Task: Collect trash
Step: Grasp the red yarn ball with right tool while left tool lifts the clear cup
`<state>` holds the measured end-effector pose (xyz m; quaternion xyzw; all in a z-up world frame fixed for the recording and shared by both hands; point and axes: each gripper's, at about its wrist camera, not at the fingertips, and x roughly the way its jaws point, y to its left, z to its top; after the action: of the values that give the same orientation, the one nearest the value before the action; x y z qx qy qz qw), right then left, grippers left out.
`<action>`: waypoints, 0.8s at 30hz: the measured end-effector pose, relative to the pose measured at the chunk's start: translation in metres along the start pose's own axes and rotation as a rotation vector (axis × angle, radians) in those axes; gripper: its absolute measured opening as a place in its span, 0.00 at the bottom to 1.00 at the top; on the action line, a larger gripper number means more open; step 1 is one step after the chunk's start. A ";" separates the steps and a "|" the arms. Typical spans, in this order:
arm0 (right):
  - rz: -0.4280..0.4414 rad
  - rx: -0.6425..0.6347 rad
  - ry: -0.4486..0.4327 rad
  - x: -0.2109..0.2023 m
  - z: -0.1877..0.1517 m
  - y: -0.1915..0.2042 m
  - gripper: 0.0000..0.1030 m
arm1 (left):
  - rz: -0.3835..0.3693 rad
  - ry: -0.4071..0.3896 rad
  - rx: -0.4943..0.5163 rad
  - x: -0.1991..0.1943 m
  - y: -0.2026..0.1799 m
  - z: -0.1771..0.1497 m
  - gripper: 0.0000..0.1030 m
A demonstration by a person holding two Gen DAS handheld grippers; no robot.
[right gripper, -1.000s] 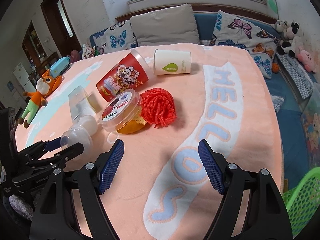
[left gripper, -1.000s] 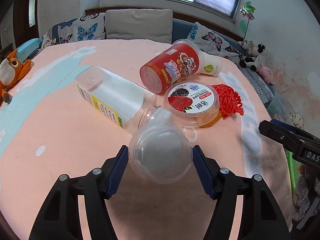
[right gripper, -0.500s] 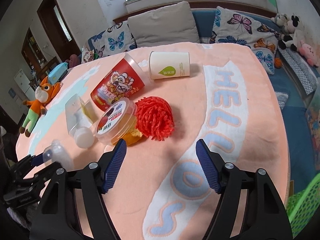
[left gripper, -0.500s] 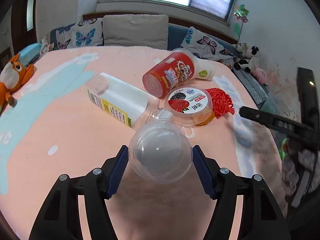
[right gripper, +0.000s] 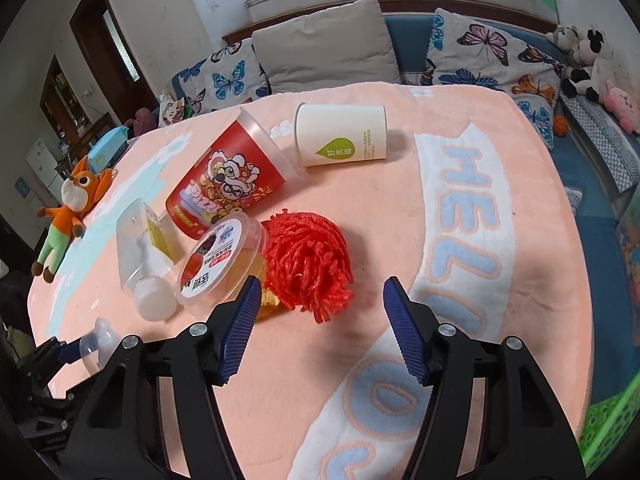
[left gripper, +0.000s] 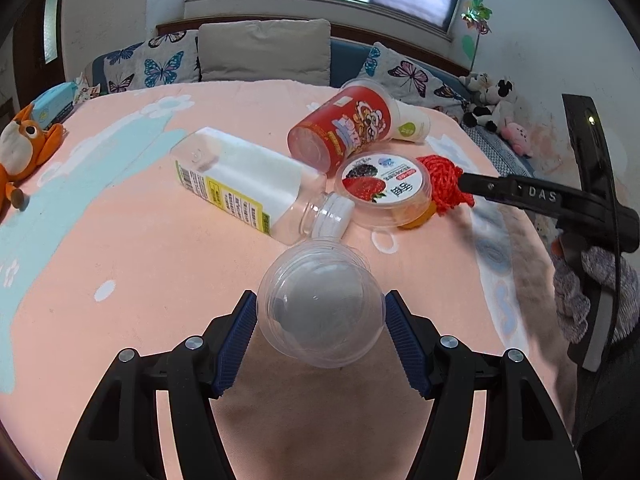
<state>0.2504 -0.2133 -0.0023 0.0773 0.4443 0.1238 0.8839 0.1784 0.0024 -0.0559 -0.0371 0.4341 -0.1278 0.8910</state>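
My left gripper is shut on a clear plastic dome cup and holds it above the peach blanket; it also shows in the right wrist view. Trash lies ahead: a clear square bottle, a red printed cup, a fruit tub with a berry lid, a red mesh net and a white paper cup. My right gripper is open and empty, just in front of the red net and the tub.
An orange fox plush lies at the blanket's left edge. Butterfly pillows and a grey pillow line the back. A green basket sits low at the right. Plush toys sit far right.
My left gripper has drawn back and up with the clear cup. My right gripper has moved forward and left, close to the red net and the tub.
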 end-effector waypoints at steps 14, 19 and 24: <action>0.010 -0.012 0.009 0.025 0.008 0.000 0.55 | 0.016 -0.004 -0.006 -0.002 0.002 -0.005 0.70; 0.022 -0.037 0.020 0.034 0.010 0.007 0.45 | 0.028 -0.003 -0.001 -0.002 0.002 -0.009 0.70; 0.020 -0.041 0.003 0.030 0.009 0.009 0.37 | 0.025 -0.009 0.012 -0.001 0.000 -0.004 0.70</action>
<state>0.2734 -0.1967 -0.0180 0.0634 0.4424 0.1416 0.8833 0.1747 0.0029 -0.0572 -0.0270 0.4300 -0.1190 0.8945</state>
